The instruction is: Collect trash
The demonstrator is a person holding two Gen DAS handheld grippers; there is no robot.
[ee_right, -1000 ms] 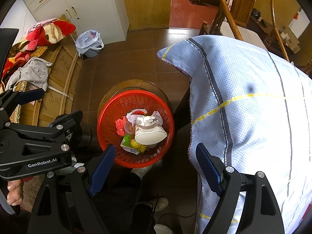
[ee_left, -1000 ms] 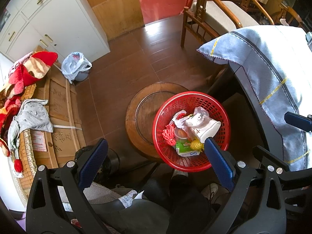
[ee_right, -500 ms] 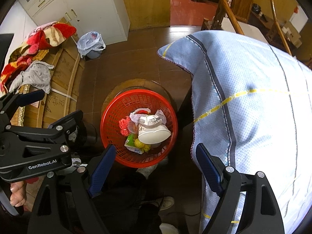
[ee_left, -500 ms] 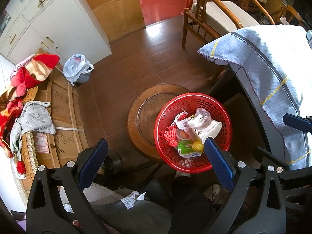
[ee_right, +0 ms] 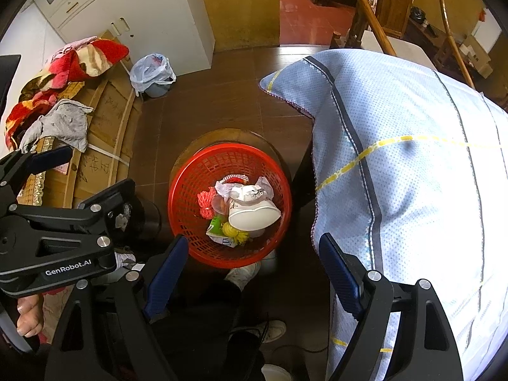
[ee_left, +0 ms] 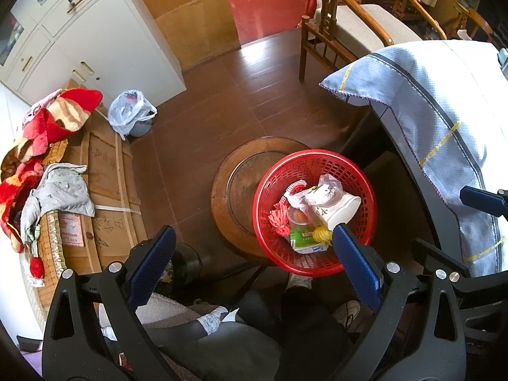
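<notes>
A red mesh basket (ee_left: 358,177) (ee_right: 187,190) sits on a round wooden stool (ee_left: 231,190) on the floor. It holds trash: a white paper cup (ee_left: 336,209) (ee_right: 254,214), a crumpled clear plastic bag (ee_left: 330,184), a red net (ee_left: 279,219) (ee_right: 205,203), a green packet (ee_left: 301,238) (ee_right: 216,227) and a yellow piece (ee_left: 322,232) (ee_right: 235,233). My left gripper (ee_left: 250,266) is open and empty, held high above the basket. My right gripper (ee_right: 254,273) is open and empty, also high above it, next to the blue cloth (ee_right: 412,174).
A table with the blue dotted cloth (ee_left: 438,101) stands right of the basket. A bin lined with a plastic bag (ee_left: 130,116) (ee_right: 152,74) stands by the white cabinet (ee_left: 95,31). Cardboard (ee_left: 104,184) with blankets and clothes lies at left. A wooden chair (ee_left: 343,22) is behind.
Both views have drifted slightly: the basket sits a little further right in each frame. Both grippers stay open and empty.
</notes>
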